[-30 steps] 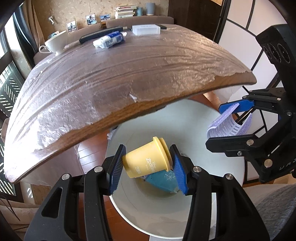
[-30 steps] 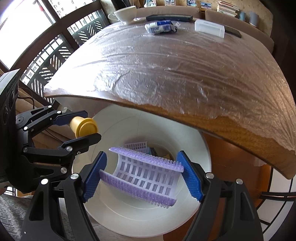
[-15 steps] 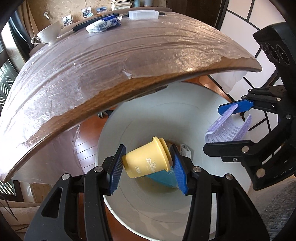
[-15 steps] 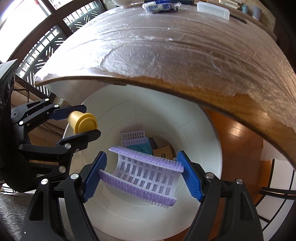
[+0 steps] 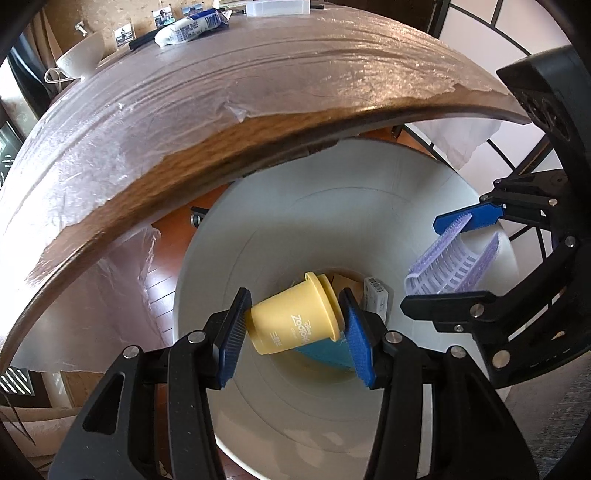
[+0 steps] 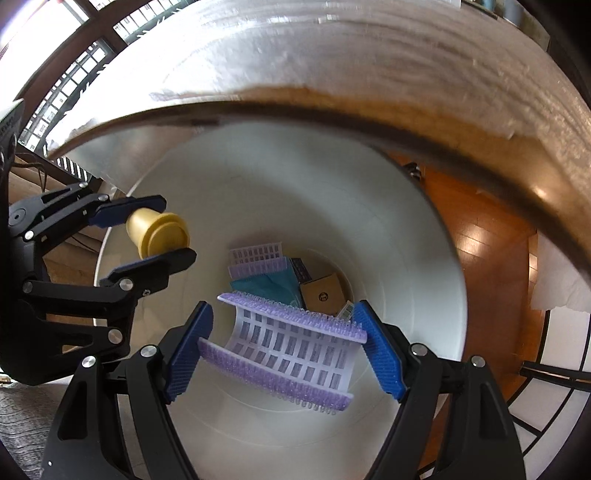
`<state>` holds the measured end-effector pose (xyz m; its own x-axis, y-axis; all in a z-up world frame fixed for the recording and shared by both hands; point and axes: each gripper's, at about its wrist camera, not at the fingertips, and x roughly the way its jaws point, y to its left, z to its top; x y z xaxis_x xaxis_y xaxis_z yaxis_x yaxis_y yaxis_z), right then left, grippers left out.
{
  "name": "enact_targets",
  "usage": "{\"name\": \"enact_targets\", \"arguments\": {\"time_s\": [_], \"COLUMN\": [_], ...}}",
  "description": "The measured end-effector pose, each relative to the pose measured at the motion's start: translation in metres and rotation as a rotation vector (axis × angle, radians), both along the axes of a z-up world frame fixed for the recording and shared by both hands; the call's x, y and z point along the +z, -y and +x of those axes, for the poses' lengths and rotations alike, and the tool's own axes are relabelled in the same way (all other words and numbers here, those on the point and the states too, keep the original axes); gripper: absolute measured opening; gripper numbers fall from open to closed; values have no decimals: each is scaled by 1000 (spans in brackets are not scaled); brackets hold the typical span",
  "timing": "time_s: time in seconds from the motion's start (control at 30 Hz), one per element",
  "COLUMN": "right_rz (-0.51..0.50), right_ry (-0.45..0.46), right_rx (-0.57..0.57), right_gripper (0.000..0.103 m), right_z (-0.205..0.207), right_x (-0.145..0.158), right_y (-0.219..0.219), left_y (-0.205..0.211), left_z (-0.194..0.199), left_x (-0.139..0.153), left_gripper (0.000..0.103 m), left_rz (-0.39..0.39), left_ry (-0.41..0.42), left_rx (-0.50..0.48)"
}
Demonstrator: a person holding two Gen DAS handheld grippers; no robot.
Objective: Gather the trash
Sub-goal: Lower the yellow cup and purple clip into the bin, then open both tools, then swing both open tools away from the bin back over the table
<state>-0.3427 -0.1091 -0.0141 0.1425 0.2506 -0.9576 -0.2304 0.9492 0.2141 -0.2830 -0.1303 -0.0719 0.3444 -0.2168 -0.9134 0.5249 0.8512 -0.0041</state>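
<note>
A white round bin stands on the floor below the table edge. My left gripper is shut on a yellow plastic cup, held on its side over the bin's mouth. To its right, my right gripper is shut on a curved purple lattice piece, also above the bin. At the bin's bottom lie another purple lattice piece, a teal wrapper and a small brown box.
The film-covered wooden table overhangs the bin's far side. On it sit a white cup, a blue-and-white packet and a clear box. Wooden floor lies to the bin's right.
Both grippers have sunk toward the bin with their loads still held. The bin's opening fills more of each view and the table edge has risen in the frames.
</note>
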Motion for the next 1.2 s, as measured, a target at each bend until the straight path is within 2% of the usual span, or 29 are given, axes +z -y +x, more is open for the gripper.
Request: {"name": "enact_targets", "arguments": {"time_s": [0.1, 0.17, 0.2, 0.33, 0.6, 0.8, 0.9, 0.97, 1.0, 1.07, 1.13, 1.2], "right_rz": [0, 3, 1, -3, -32, -70, -105, -131, -155, -225, -263, -252], "right_ry": [-11, -15, -11, -1, 41, 90, 170, 256, 310, 476, 588, 657], "right_rx": [-20, -37, -47, -65, -50, -14, 12, 33, 37, 17, -31, -118], "right_gripper": [78, 81, 86, 88, 89, 89, 89, 90, 95, 99, 99, 99], "right_z": [4, 5, 5, 6, 4, -9, -19, -23, -22, -16, -2, 22], "right_x": [-3, -5, -4, -2, 13, 44, 78, 108, 121, 155, 177, 192], "right_y": [0, 3, 4, 9, 5, 4, 6, 8, 8, 9, 11, 20], "left_y": [0, -1, -3, -10, -21, -29, -30, -34, -35, -42, -45, -39], "left_z": [-1, 1, 1, 3, 7, 6, -5, -8, -8, -3, 8, 29], "left_x": [-3, -5, -5, -8, -4, 13, 39, 66, 77, 115, 142, 157], "left_gripper": [51, 58, 62, 67, 70, 70, 70, 72, 85, 100, 102, 102], "left_rz": [1, -2, -3, -4, 9, 16, 1, -50, -68, -118, -155, -159], "left_ry": [-4, -11, -9, -10, -11, -23, 2, 33, 52, 185, 299, 354], "left_rx": [-1, 4, 10, 22, 26, 8, -35, -57, -60, -36, -3, 41]}}
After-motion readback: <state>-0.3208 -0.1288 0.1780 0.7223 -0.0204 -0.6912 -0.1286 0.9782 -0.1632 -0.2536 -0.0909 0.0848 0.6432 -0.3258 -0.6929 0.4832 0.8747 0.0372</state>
